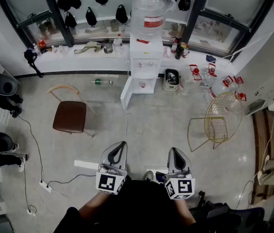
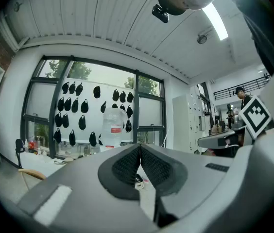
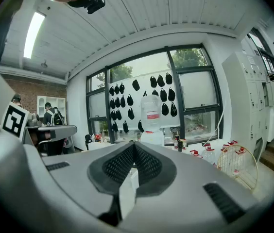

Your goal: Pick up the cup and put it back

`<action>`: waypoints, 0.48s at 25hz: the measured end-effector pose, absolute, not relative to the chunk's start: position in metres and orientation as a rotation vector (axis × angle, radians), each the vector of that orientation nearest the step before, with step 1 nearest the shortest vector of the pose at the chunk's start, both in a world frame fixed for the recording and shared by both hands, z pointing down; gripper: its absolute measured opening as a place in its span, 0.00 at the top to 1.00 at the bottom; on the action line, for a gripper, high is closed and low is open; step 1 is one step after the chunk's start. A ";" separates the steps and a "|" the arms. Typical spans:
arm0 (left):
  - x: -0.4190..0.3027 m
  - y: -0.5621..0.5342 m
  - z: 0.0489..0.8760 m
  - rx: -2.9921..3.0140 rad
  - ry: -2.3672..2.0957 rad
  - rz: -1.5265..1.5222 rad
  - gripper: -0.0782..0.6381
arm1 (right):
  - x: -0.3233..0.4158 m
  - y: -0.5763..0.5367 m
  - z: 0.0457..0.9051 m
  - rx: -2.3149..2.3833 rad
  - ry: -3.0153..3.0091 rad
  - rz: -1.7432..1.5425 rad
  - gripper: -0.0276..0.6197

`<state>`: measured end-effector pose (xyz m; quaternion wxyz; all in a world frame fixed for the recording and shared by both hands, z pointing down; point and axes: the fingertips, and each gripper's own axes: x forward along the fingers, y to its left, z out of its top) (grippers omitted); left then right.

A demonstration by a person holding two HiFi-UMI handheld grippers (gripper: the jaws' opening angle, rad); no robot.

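A white water dispenser [image 1: 145,57] with a big clear bottle [image 1: 147,6] stands against the window wall; it also appears far ahead in both gripper views, the dispenser [image 3: 152,136] in the right one and its bottle [image 2: 112,125] in the left one. A small pale cup-like thing [image 1: 142,84] sits in the dispenser's open lower compartment. My left gripper [image 1: 121,144] and right gripper [image 1: 174,151] hover side by side over the floor, well short of the dispenser. The left gripper [image 2: 140,147] is shut with its pads touching and nothing held. The right gripper [image 3: 134,145] is likewise shut and empty.
A brown-seated chair [image 1: 70,115] stands front left of the dispenser and a gold wire chair [image 1: 223,115] front right. Red-capped water jugs [image 1: 210,76] cluster at the right wall. A cable and power strip [image 1: 44,184] lie on the floor at left. A cluttered counter [image 1: 88,47] runs under the windows.
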<state>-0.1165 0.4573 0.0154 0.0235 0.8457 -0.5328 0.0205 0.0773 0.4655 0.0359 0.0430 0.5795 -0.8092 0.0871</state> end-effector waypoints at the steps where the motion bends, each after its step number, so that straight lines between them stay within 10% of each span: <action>1: -0.116 0.458 0.017 2.615 -1.646 0.065 0.88 | 0.078 0.465 0.035 1.773 -2.476 0.266 0.97; 12: -0.112 0.455 0.018 2.627 -1.630 0.066 0.88 | 0.077 0.465 0.035 1.780 -2.479 0.273 0.97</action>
